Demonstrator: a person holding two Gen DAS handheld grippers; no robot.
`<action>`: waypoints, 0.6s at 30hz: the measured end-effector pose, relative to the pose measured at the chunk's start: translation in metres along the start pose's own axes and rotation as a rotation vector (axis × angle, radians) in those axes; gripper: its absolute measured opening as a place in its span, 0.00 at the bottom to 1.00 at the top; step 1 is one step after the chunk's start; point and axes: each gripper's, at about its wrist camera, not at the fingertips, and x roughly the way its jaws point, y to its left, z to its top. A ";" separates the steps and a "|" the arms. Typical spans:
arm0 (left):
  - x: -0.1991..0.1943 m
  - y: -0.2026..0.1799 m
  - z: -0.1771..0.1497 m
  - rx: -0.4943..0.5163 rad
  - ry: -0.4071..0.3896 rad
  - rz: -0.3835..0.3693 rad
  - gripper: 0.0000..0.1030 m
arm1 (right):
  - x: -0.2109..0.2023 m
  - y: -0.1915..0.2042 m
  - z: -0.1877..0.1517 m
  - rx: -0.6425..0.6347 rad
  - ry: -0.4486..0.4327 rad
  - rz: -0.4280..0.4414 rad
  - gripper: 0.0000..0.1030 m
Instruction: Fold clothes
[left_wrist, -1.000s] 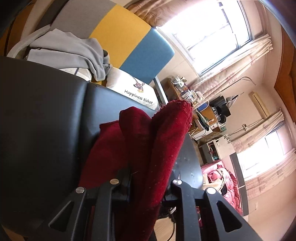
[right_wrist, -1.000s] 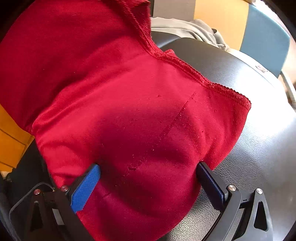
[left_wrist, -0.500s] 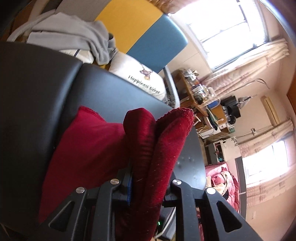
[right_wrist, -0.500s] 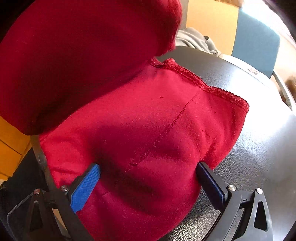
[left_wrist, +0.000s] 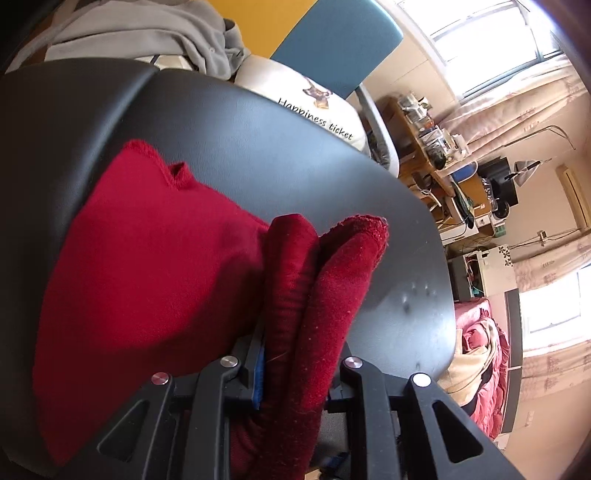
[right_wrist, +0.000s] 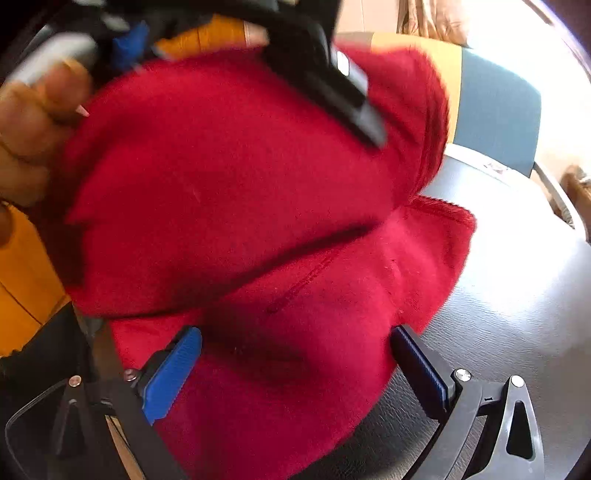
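A red knit garment (left_wrist: 147, 266) lies on a black padded surface (left_wrist: 258, 155). My left gripper (left_wrist: 295, 373) is shut on a bunched fold of the red garment, which stands up between its fingers. In the right wrist view the red garment (right_wrist: 295, 332) fills the frame. My right gripper (right_wrist: 295, 365) is open, its blue pads (right_wrist: 170, 373) on either side of the cloth, pressing it on the black surface (right_wrist: 517, 288). The left gripper (right_wrist: 325, 77) shows blurred at the top, carrying an upper flap of cloth over the lower layer.
A grey garment (left_wrist: 147, 33) lies at the far edge next to a white cushion (left_wrist: 306, 103). A yellow and blue chair back (left_wrist: 332, 40) stands behind. A cluttered desk (left_wrist: 443, 162) and a bed (left_wrist: 480, 350) lie to the right.
My left gripper has carried its fold of red cloth over toward the right gripper, doubling the garment over itself. The right gripper stayed open in place on the cloth.
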 end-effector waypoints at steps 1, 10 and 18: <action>0.005 0.000 -0.001 0.000 0.010 0.007 0.20 | -0.005 -0.002 -0.001 0.003 -0.005 -0.009 1.00; 0.002 0.004 0.008 -0.188 0.146 -0.127 0.26 | -0.056 -0.020 -0.030 0.091 -0.047 -0.065 1.00; -0.033 -0.039 0.022 -0.099 0.182 -0.241 0.30 | -0.058 -0.030 -0.054 0.164 0.030 -0.089 1.00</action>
